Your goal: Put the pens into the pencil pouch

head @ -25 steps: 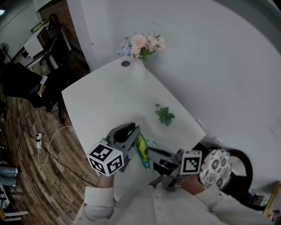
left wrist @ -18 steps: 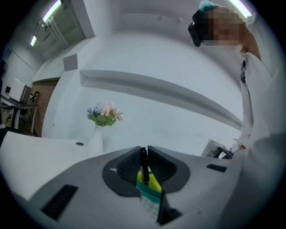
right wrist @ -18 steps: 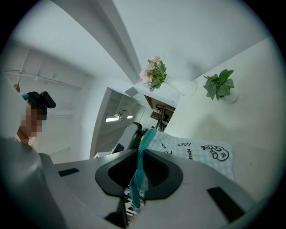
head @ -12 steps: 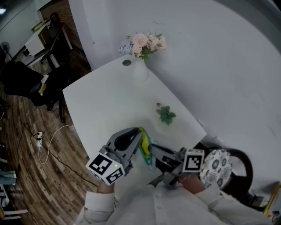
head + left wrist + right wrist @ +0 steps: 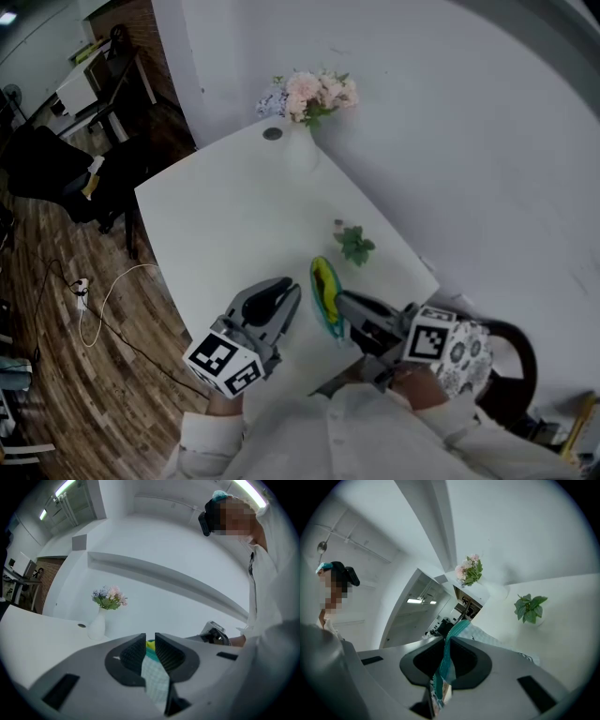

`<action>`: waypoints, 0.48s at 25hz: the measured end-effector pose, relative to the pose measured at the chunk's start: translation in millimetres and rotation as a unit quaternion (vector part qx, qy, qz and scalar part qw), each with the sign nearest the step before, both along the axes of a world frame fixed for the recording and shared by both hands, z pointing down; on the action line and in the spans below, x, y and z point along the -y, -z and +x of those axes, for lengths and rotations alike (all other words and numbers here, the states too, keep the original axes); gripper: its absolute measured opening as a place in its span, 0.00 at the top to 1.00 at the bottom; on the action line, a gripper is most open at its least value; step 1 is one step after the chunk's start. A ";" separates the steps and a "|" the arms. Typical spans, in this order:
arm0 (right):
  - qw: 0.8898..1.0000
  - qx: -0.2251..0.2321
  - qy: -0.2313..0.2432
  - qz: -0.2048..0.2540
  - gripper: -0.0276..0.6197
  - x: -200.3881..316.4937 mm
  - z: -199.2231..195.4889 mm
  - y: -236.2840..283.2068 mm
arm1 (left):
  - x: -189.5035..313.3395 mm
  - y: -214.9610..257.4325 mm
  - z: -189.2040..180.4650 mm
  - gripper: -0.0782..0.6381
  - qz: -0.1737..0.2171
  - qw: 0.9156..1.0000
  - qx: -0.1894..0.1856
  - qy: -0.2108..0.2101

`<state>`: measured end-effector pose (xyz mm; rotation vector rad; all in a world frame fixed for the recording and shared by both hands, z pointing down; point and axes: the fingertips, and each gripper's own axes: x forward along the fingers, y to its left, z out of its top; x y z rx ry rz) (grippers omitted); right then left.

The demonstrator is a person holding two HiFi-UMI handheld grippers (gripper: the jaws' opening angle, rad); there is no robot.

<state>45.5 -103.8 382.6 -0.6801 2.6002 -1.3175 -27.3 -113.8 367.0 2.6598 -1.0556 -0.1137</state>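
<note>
The pencil pouch is pale checked cloth with a teal zip rim, held just above the white table near its front edge. Its mouth gapes upward and yellow shows inside. My right gripper is shut on the teal rim, and the cloth runs between its pads in the right gripper view. My left gripper has just been closing, and checked cloth lies between its pads. From above, its tips sit just left of the rim. I see no loose pens on the table.
A white vase of pink flowers stands at the table's far corner beside a round cable hole. A small green plant sits close behind the pouch. A chair with a patterned cushion is at the right. Wooden floor with a cable lies left.
The pouch has shifted right with the right gripper, and its mouth now faces up and stands open. The left gripper's jaws have narrowed and it drew slightly back.
</note>
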 end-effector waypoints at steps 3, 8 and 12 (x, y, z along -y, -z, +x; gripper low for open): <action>0.999 -0.045 -0.005 0.022 0.89 2.7 8.5 -1.5 | -4.4 -7.1 -4.2 0.82 -0.008 1.000 0.005 0.004; 0.994 -0.097 0.025 0.033 0.89 -3.6 -2.7 -18.8 | -11.6 -22.3 -13.2 0.82 -0.030 0.999 0.017 0.023; 0.994 -0.088 0.061 0.016 0.89 -16.3 -27.0 -37.6 | -15.5 -34.4 -24.1 0.82 -0.044 0.997 0.027 0.053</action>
